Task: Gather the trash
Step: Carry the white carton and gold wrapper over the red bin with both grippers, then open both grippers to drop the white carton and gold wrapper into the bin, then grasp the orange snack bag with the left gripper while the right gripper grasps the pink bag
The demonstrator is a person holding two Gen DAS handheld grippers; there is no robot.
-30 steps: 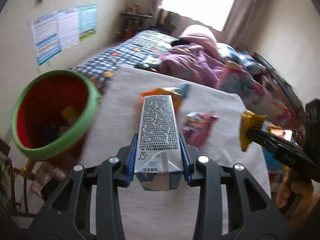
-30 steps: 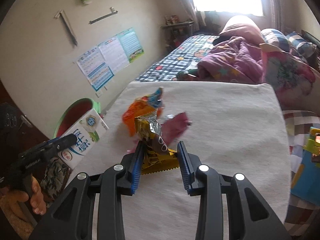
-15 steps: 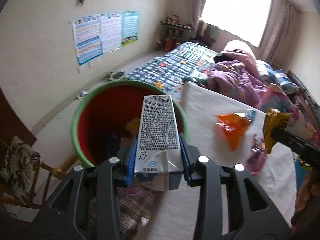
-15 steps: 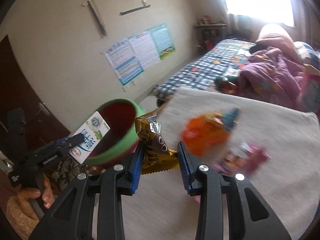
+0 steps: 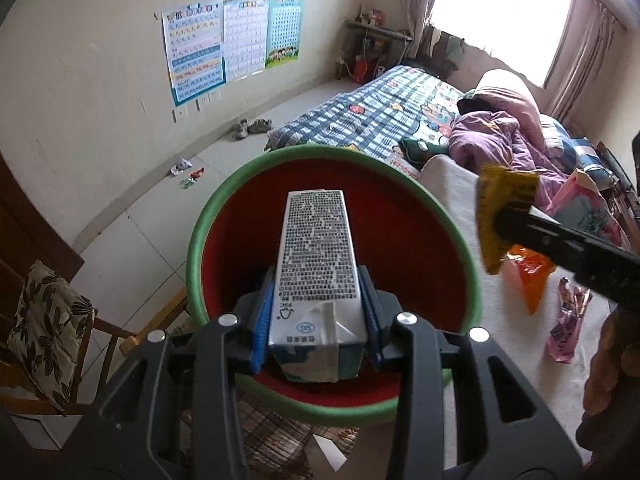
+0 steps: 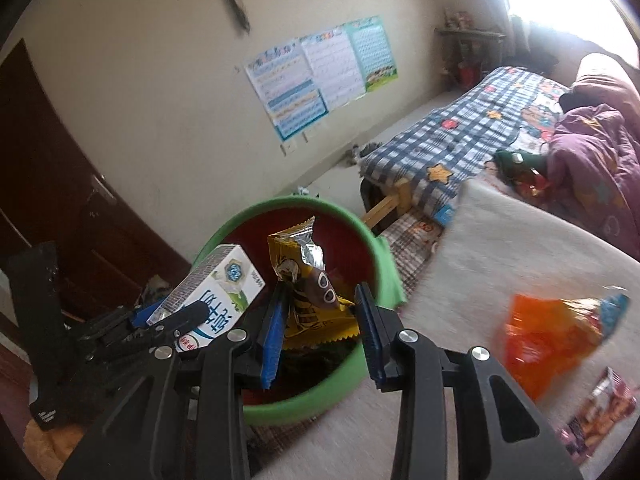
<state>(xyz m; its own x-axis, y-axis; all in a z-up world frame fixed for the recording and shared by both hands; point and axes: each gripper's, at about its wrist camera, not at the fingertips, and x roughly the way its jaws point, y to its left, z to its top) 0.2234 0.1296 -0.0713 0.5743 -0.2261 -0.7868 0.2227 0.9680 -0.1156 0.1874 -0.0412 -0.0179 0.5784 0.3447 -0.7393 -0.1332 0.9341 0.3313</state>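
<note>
milk carton (image 5: pixel 316 256) clamped in left hand-held gripper (image 5: pixel 316 312), yellow wrapper (image 6: pixel 308 280) in right hand-held gripper (image 6: pixel 320 320), both over bin (image 5: pixel 208 216); orange bag (image 6: pixel 552 340) and pink packet (image 5: pixel 568 324), frame right, left on desk (image 6: pixel 500 248).

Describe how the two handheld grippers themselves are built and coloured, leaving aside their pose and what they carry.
Both the left gripper and the right gripper have black plastic frames with cut-out arms, round silver screw heads, and ribbed blue pads lining the fingers' inner faces. No cables show. A bare hand shows at the left view's edge.
</note>
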